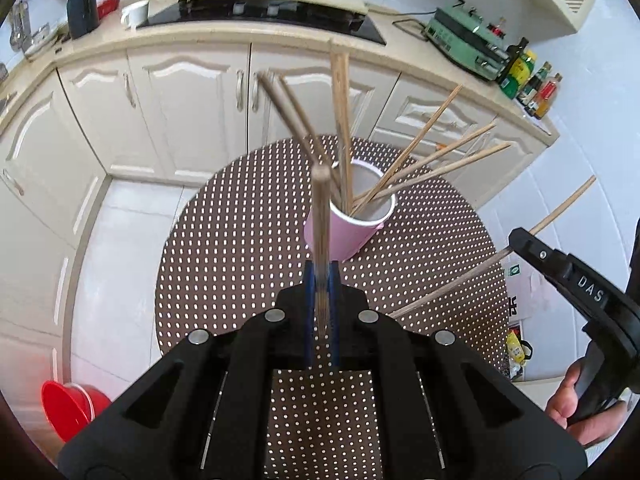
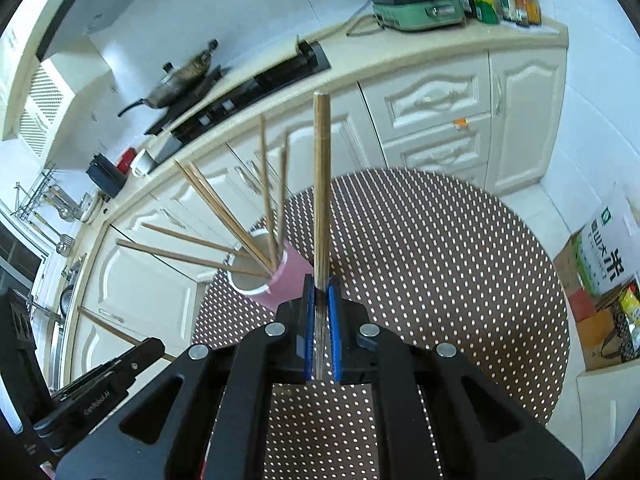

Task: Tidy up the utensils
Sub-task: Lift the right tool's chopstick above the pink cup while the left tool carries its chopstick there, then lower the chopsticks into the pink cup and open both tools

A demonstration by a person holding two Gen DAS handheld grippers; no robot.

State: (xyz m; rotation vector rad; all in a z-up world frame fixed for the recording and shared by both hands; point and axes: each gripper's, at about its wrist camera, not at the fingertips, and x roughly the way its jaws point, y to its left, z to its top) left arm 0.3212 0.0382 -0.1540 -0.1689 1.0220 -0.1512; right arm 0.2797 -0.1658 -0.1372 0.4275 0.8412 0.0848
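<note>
A pink cup point(image 1: 340, 236) with a white inside stands on the round dotted table point(image 1: 240, 240) and holds several wooden chopsticks point(image 1: 342, 120) that fan out. My left gripper point(image 1: 321, 276) is shut on one chopstick point(image 1: 320, 216) that points up, just in front of the cup. My right gripper point(image 2: 321, 292) is shut on another chopstick point(image 2: 322, 184), upright, right of the cup point(image 2: 280, 276). The right gripper also shows in the left wrist view point(image 1: 516, 242) with its chopstick point(image 1: 560, 210). The left gripper shows at the lower left of the right wrist view point(image 2: 154, 348).
White kitchen cabinets point(image 1: 192, 100) and a counter with a black cooktop point(image 1: 264, 14) curve behind the table. A green appliance point(image 1: 464, 36) and bottles point(image 1: 528, 80) stand on the counter. A red bucket point(image 1: 72, 404) sits on the floor. Boxes point(image 2: 600, 280) stand at the right.
</note>
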